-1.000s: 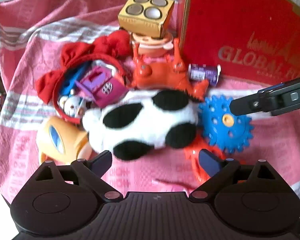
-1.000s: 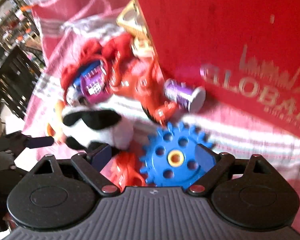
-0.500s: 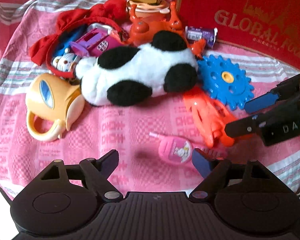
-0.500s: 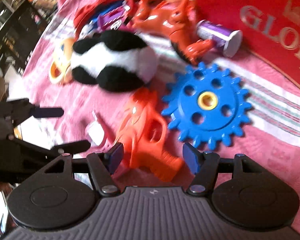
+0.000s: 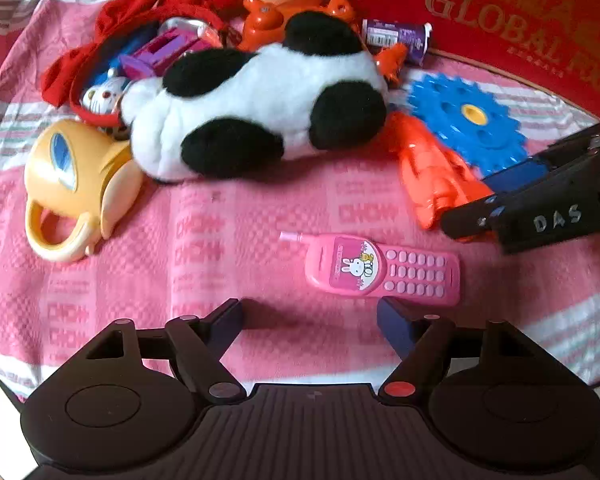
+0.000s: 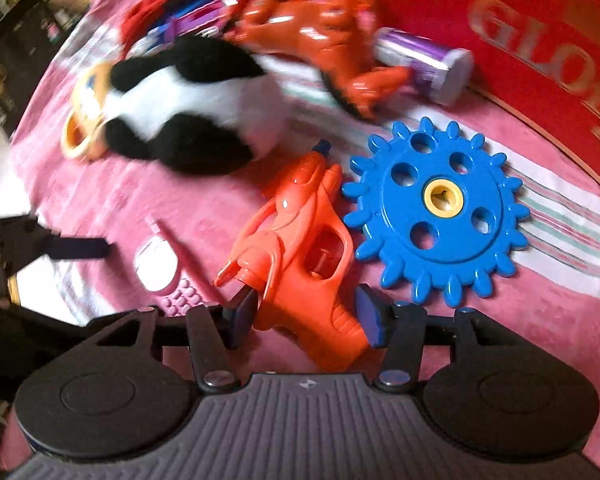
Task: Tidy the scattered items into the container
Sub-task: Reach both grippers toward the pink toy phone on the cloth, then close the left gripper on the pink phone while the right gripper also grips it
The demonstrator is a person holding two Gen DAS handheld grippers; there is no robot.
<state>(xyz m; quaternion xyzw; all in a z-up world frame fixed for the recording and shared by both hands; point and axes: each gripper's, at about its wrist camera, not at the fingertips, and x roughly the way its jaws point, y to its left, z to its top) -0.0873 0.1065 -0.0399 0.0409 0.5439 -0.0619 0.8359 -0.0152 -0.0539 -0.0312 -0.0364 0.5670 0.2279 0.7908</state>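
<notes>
- Straddling the grip of the orange toy gun (image 6: 300, 248), the right hand-held gripper (image 6: 306, 314) has its fingers apart, one on each side of the handle and not yet pressing on it, as far as the right wrist view shows.
- The left hand-held gripper (image 5: 310, 322) hangs with its fingers apart and nothing between them; the pink toy phone (image 5: 384, 270) lies on the cloth just beyond its tips, toward 1 o'clock.
- The gun lies flat on the pink cloth (image 5: 220, 240), its muzzle pointing to 12 o'clock in the right wrist view, with the blue gear (image 6: 440, 208) just beside it at 2 o'clock and the black-and-white plush toy (image 6: 196, 120) at 10 o'clock.
- The red box (image 5: 520, 20), probably the container, stands at the far edge at 1 o'clock in the left wrist view.
- To do this grasp well, I would settle the fingers lower around the thick part of the handle, keep them square to its flat sides, and close firmly before lifting.
- The plastic looks smooth and the shape is lopsided, so a shallow pinch could let it swing or slip.
- Lifting straight up should keep the muzzle from dragging the gear along.
</notes>
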